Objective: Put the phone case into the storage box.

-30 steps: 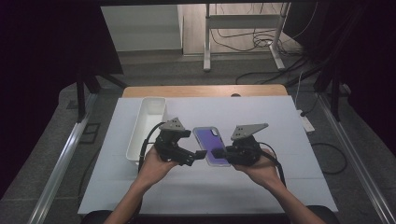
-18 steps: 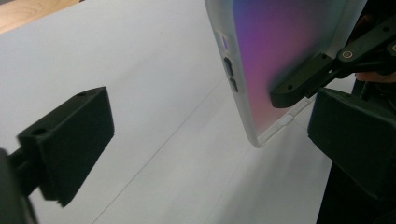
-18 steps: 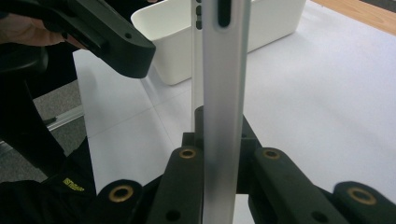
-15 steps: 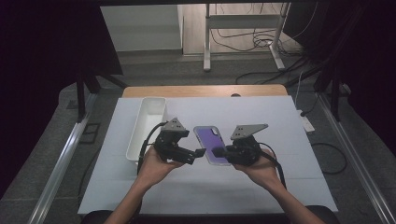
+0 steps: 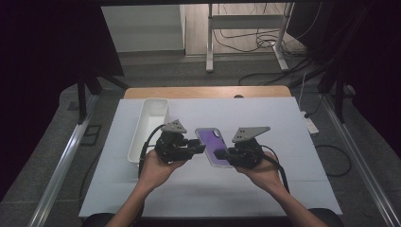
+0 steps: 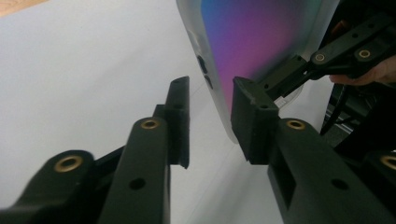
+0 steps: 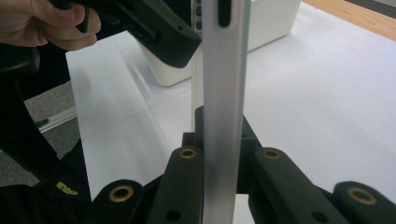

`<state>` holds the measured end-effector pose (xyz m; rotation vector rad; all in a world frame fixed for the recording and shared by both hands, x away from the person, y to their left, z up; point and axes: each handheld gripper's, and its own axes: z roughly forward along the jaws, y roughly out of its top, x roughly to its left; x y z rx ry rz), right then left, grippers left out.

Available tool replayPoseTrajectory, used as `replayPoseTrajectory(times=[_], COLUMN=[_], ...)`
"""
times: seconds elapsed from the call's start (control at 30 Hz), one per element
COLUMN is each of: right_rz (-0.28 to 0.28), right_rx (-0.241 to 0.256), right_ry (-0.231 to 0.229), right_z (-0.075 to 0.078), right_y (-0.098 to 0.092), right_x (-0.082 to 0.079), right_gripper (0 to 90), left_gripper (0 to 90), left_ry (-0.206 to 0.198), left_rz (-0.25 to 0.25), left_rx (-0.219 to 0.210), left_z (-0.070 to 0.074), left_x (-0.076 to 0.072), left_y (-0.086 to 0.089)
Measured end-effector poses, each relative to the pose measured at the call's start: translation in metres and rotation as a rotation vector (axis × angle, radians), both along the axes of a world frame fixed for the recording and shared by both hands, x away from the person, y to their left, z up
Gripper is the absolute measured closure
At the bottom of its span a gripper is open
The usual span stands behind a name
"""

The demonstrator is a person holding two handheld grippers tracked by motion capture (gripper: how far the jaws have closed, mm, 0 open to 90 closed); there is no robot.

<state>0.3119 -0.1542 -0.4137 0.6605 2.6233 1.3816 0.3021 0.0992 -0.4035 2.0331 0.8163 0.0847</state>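
- Hanging between the two grippers above the bench is a purple-faced smartphone in a pale, translucent case; in the high view it lies roughly flat with its glossy purple face up, over the middle of the white sheet.
- From the right gripper view the smartphone appears edge-on as a pale vertical strip, with a dark side slot near the top; its upper end is cut off by the frame.
- The right gripper has its black fingers closed on both faces of that pale edge, gripping the phone.
- The left gripper sits just beside the phone's opposite long edge. Its fingers stand parted, with a clear gap between them; the phone's rim with two dark side buttons lies just beyond that gap, and one finger overlaps the purple face. Whether either finger touches the case cannot be told.
- Each gripper is held in a person's hand, with forearms entering from the bottom edge of the high view.
- A white rectangular plastic tray lies left of the left gripper on the white sheet; its inside is hard to make out.
- A wooden bench edge shows beyond the sheet.
- Surroundings are dark; cables lie on the floor beyond.
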Motion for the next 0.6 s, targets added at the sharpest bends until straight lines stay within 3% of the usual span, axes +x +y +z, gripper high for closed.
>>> replayPoseTrajectory(times=[0.23,0.4,0.6], right_rz=[-0.001,-0.001,0.011], right_rx=[-0.012,-0.035,-0.039], right_ry=[-0.013,-0.019,-0.009], right_z=[-0.0005,-0.0028,-0.0054], right_y=[0.0026,0.0044,0.0059], right_x=[-0.0018,-0.0024,-0.0015], right_gripper=[85.4,85.3,84.2], left_gripper=[78.9,83.9,86.2], left_ry=[0.032,0.091,0.067], left_rz=[-0.003,-0.005,0.009], left_rx=[-0.026,-0.096,-0.096], left_z=[0.0004,-0.0011,0.0008], left_x=[0.0013,0.0044,0.0016], left_y=[0.0023,0.0070,0.0056])
